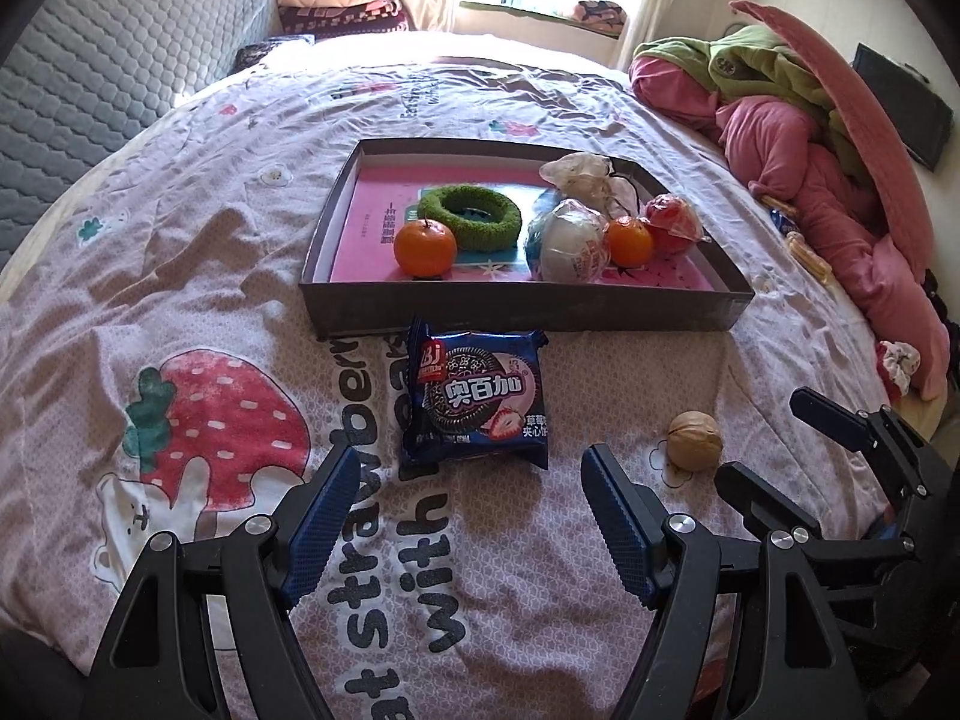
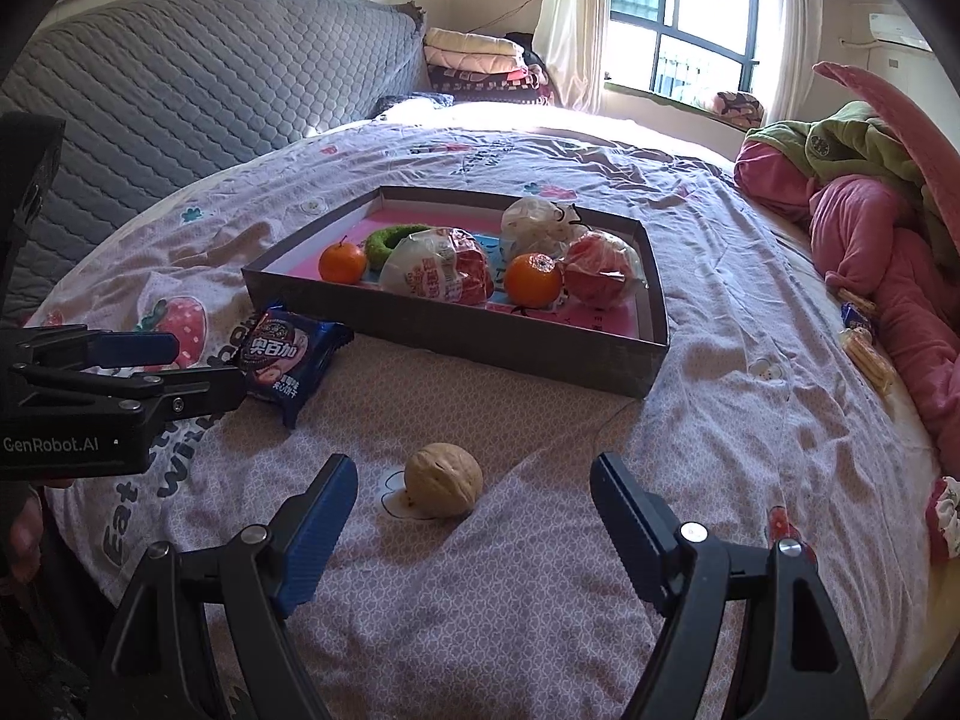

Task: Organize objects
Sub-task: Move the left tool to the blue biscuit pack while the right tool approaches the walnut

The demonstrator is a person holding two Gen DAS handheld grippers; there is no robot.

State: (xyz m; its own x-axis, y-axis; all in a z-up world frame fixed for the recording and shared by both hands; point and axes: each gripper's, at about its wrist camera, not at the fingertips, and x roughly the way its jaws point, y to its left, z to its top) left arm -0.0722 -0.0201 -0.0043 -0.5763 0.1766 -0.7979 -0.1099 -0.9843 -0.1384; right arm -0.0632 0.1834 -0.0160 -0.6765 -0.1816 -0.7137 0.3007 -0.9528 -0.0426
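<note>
A blue cookie packet [image 1: 477,399] lies on the bedsheet just in front of a shallow dark box [image 1: 522,303]. My left gripper [image 1: 471,471] is open, its fingers just short of the packet. A walnut [image 2: 443,479] lies on the sheet; my right gripper [image 2: 474,480] is open with the walnut between and slightly beyond its fingertips. The box [image 2: 468,333] holds two oranges [image 1: 425,248] [image 1: 628,241], a green ring [image 1: 470,217] and several plastic-wrapped items [image 1: 570,243]. The walnut [image 1: 694,440] and right gripper [image 1: 774,450] also show in the left wrist view; the packet [image 2: 287,355] and left gripper [image 2: 204,369] in the right.
A pile of pink and green bedding [image 1: 804,138] lies along the right side of the bed. A grey quilted headboard [image 2: 180,78] stands at the left. Folded blankets [image 2: 474,60] sit by the window. Small snack wrappers [image 2: 864,342] lie near the bedding.
</note>
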